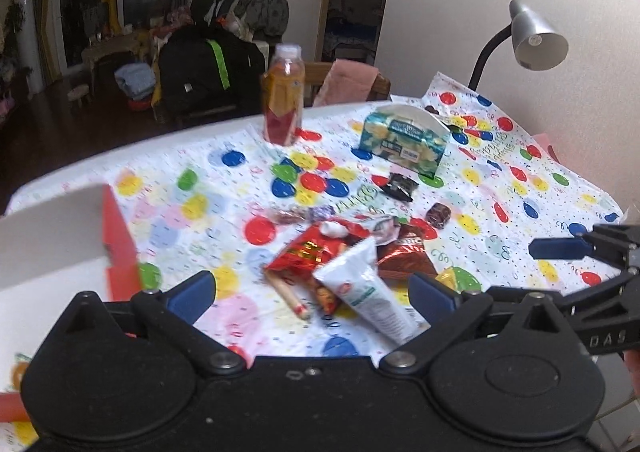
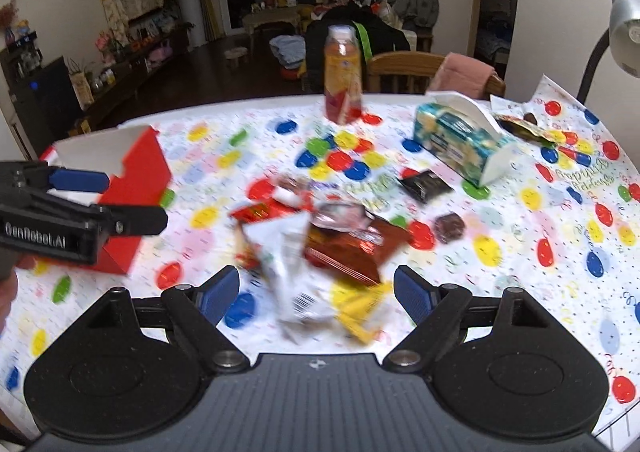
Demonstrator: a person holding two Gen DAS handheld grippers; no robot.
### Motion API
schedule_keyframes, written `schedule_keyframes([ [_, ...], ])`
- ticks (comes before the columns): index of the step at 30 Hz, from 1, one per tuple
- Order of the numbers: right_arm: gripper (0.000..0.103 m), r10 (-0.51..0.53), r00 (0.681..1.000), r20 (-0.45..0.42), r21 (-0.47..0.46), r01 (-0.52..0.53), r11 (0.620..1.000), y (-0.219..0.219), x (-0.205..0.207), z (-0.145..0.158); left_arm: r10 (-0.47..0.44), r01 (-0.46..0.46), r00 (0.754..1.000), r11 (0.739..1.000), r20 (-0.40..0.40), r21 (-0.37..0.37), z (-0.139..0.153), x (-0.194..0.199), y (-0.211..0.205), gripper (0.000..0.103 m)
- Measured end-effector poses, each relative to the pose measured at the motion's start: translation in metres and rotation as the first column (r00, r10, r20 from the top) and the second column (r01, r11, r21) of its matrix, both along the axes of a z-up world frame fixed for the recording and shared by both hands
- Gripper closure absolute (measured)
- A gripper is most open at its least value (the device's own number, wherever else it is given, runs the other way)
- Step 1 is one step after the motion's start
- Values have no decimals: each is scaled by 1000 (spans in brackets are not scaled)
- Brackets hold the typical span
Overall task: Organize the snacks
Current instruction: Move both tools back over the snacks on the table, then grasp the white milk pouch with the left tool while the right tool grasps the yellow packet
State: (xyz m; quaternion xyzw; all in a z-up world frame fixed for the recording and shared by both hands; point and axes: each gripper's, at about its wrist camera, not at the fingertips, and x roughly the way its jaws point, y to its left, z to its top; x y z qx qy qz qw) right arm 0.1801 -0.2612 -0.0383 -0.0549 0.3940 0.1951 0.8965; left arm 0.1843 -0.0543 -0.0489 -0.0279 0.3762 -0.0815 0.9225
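Straight ahead of my left tongs (image 1: 310, 294), lying between the two blue pads, is the white tube (image 1: 370, 292). Its long axis runs diagonally, flat crimped end up and away to the right, other end hidden behind the right finger (image 1: 434, 294). Both pads stand wide apart with nothing held. Just left of the tube are the red packet (image 1: 316, 252) and a thin stick (image 1: 290, 294); the brown bag (image 1: 404, 254) touches the tube's far right side.

From the right tongs (image 2: 316, 298), also spread wide and empty, the same heap sits dead centre: tube (image 2: 286, 256) pointing towards me, brown bag (image 2: 352, 248) to its right, a yellow wrapper (image 2: 362, 310) nearest the right pad. Motion blur hides detail there.

Both tongs are about equally near the heap, I judge, but the red box (image 2: 138, 176) stands on the surface to the heap's left, beside the left tongs (image 2: 80, 180). If that box is the destination, the left would carry shorter. To take the tube, I'd turn the wrist so the pads close across its width, not along its length.
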Motion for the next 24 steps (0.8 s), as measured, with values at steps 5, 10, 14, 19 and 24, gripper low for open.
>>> schedule_keyframes([
  [5,18,-9,999,-44,-12,9,1000,-22,13,-21,23,-24,997,1000,-69,-10,-24,20,-21,1],
  [10,18,-60,994,-95,3,61,998,-39,34,-45,66,-70,990,997,-125,-31,-45,37,-34,2],
  [14,18,-87,985,-150,16,90,996,-45,52,-64,108,-124,975,990,-195,-72,-59,50,-37,6],
  [19,19,-77,977,-198,57,90,994,-43,66,-78,154,-192,952,974,-266,-124,-72,66,-41,16],
  [24,22,-74,965,-250,96,101,990,-42,79,-89,167,-221,936,964,-310,-149,-82,77,-46,26],
])
